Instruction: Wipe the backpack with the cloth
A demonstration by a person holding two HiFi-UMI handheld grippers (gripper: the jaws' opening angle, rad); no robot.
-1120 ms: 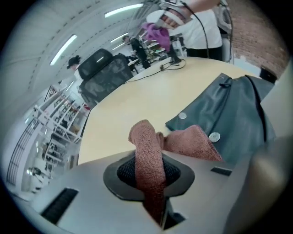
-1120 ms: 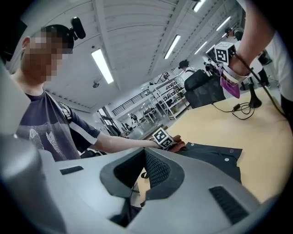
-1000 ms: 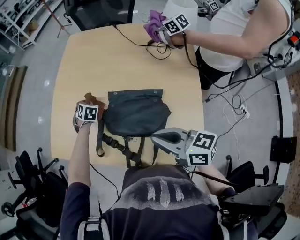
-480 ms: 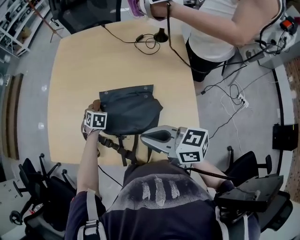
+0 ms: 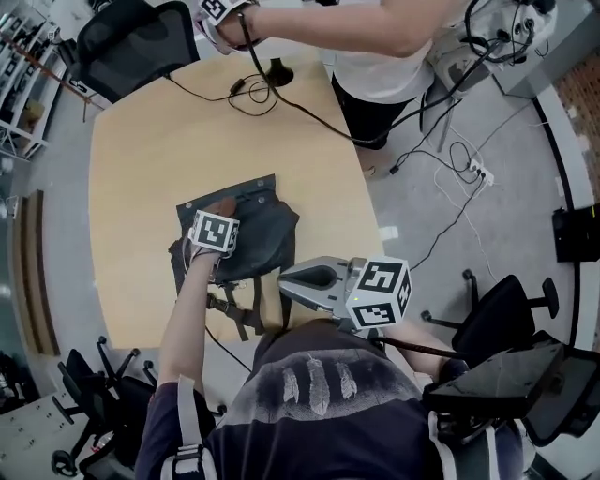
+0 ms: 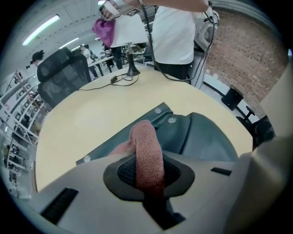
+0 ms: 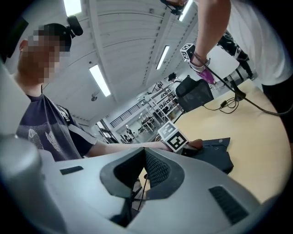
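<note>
The dark grey backpack point(image 5: 267, 230) lies flat on the wooden table point(image 5: 141, 141), straps trailing toward me. My left gripper point(image 5: 218, 214) rests on the backpack's upper left part, shut on a reddish-brown cloth point(image 5: 223, 205). In the left gripper view the cloth point(image 6: 146, 146) sticks up folded between the jaws of the left gripper point(image 6: 149, 169), over the backpack's snap-buttoned flap point(image 6: 206, 137). My right gripper point(image 5: 286, 274) hangs near the table's front edge, right of the straps, shut and holding nothing. The right gripper view shows its closed jaws point(image 7: 145, 176) and the backpack point(image 7: 215, 157) beyond.
A second person stands at the far side, holding another gripper point(image 5: 220, 11) with a purple cloth point(image 6: 104, 29) above the table. A black stand and cable point(image 5: 253, 84) lie at the far edge. Office chairs point(image 5: 131, 37) point(image 5: 497, 309) stand around the table.
My left gripper moved the cloth from the backpack's left edge onto its top. The other person's gripper lifted away toward the far edge. My right gripper stayed put.
</note>
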